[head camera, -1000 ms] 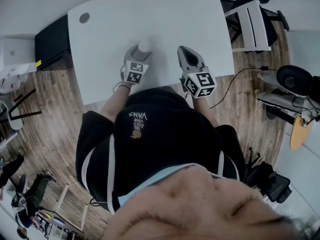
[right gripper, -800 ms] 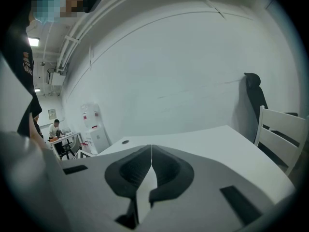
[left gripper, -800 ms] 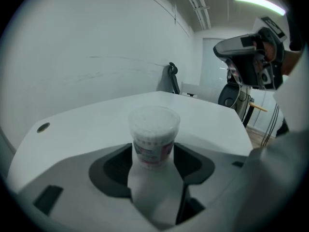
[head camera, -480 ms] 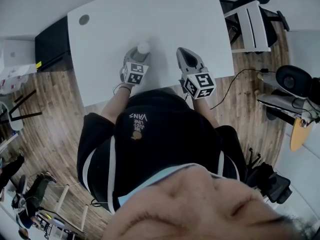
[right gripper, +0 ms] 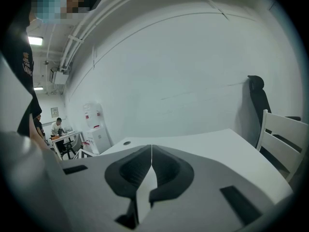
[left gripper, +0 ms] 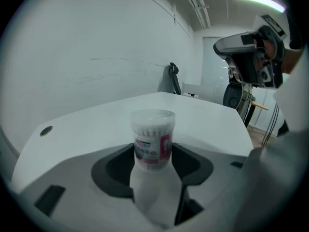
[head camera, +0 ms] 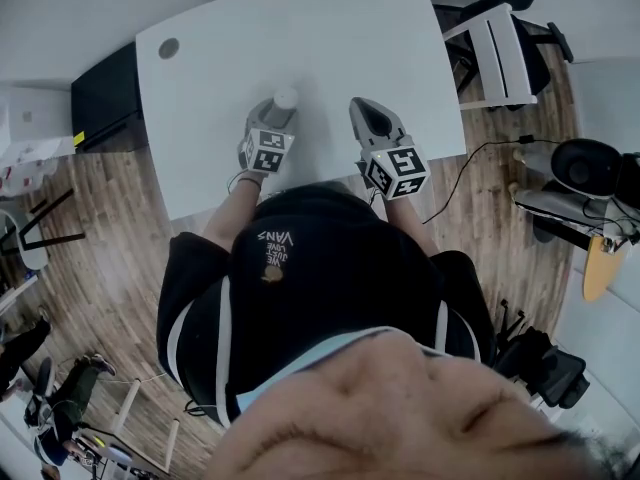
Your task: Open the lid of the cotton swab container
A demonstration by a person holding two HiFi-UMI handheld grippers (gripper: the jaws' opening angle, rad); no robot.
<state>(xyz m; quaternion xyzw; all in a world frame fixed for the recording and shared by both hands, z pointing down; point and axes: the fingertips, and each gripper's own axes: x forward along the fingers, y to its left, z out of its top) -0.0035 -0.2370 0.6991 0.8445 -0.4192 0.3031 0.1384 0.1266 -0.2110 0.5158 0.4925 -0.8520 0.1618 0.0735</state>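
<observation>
Bracing step judged in hand: cotton swab container [left gripper: 153, 141], upright on table [head camera: 350, 28], is pinched about its body by left gripper [head camera: 275, 116], lid [left gripper: 153, 116] still on; right gripper [right gripper: 151, 151], pressed together at three o'clock, must be spread over the lid.

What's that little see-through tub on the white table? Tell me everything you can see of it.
A small round cotton swab container of clear plastic stands upright on the white table, lid closed. White swab tips pack the top; a label with pink print wraps its middle. The left tool has a jaw apparently against each side of its lower half.
</observation>
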